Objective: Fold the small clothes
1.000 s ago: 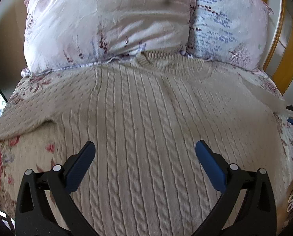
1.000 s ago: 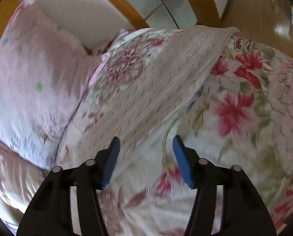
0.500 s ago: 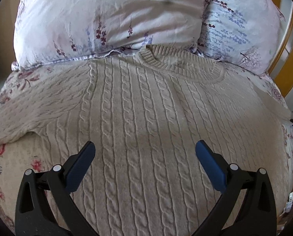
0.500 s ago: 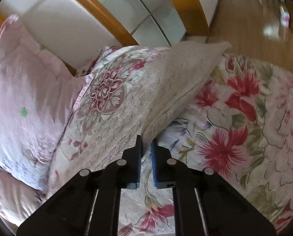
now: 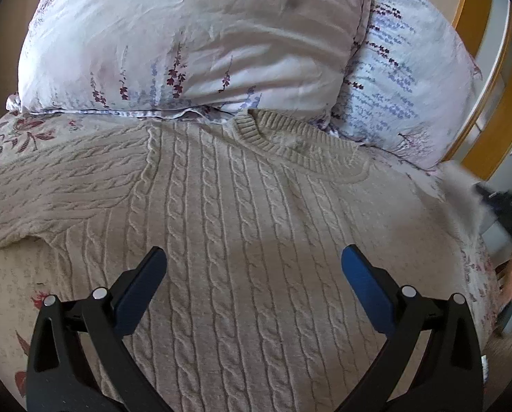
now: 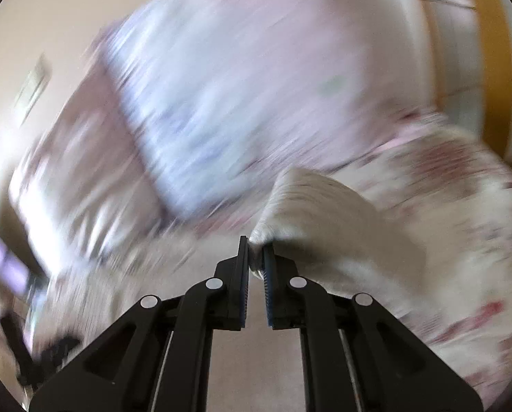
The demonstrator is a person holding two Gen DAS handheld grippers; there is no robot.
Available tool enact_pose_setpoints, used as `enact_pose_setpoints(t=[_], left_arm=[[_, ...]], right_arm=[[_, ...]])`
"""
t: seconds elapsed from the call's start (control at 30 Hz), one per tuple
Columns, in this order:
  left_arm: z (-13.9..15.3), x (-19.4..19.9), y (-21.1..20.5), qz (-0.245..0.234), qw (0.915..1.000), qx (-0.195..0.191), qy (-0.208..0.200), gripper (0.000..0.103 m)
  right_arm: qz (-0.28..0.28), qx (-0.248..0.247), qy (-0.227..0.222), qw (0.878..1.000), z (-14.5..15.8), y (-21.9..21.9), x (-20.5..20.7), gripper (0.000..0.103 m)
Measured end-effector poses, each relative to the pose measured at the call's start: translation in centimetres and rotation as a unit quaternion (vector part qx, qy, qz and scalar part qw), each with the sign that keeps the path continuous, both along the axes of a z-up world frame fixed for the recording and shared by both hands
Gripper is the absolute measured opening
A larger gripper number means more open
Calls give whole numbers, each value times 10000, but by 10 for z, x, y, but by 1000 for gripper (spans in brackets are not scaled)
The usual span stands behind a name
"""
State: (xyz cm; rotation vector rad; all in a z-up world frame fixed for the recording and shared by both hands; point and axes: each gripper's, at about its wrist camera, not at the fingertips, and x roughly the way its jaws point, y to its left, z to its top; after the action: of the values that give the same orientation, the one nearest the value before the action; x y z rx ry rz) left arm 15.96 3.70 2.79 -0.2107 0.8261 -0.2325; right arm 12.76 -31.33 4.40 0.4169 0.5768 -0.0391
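A beige cable-knit sweater [image 5: 242, 213] lies flat on the bed, its neckline [image 5: 290, 140] against the pillows and one sleeve stretched out to the left. My left gripper [image 5: 254, 267] is open and empty, hovering over the sweater's body. My right gripper [image 6: 255, 257] is shut on the sweater's right sleeve [image 6: 311, 216] and holds it lifted off the bed. The right wrist view is heavily blurred. In the left wrist view the right gripper [image 5: 507, 206] shows at the right edge with the raised sleeve.
Two floral pillows, a pink-white pillow [image 5: 194, 41] and a blue-patterned pillow [image 5: 400, 79], lie behind the sweater. A floral bedsheet [image 5: 12, 274] covers the bed. A wooden bed frame [image 5: 489, 113] stands at the right. The bed edge is at the right.
My right gripper closed on the right sleeve and lifted it, swinging toward the pillows and sweater body. My left gripper moved forward over the sweater and stayed open.
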Motion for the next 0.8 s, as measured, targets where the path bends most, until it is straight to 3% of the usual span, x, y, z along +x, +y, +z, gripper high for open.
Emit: enact_pose_setpoints(t=[0.07,0.2,0.27,0.33,0.37,0.6,0.73,0.8], left_arm=[[0,0,0,-57,10000,-42,-3,101],[3,-3,-1,-139,9998,-115,-40,101],[5,-3,1,-161,9997,-194,-55,101],[5,-1,2,-186,9994,-304,-39,101],[6,1,3,-188,9992,-358,-10,101],[4,9,8,-172,9984,-514,129,101],[4,12,16,-114,9978,-625,177,101],[4,13,21,-100,9972,-720,193,101]], right_arm=[[452,-104,463,9978,-27,34,18,8],[600,-158,1040,9926,-60,56,30,10],[533,104,1027,9932,-58,49,26,19],[458,560,921,9931,-52,34,17,50],[383,738,836,9930,-50,30,14,53],[-692,1838,741,9777,-53,-25,8,50],[-1312,1344,719,9796,-43,-32,14,18],[-1335,948,639,9844,-36,-25,20,12]])
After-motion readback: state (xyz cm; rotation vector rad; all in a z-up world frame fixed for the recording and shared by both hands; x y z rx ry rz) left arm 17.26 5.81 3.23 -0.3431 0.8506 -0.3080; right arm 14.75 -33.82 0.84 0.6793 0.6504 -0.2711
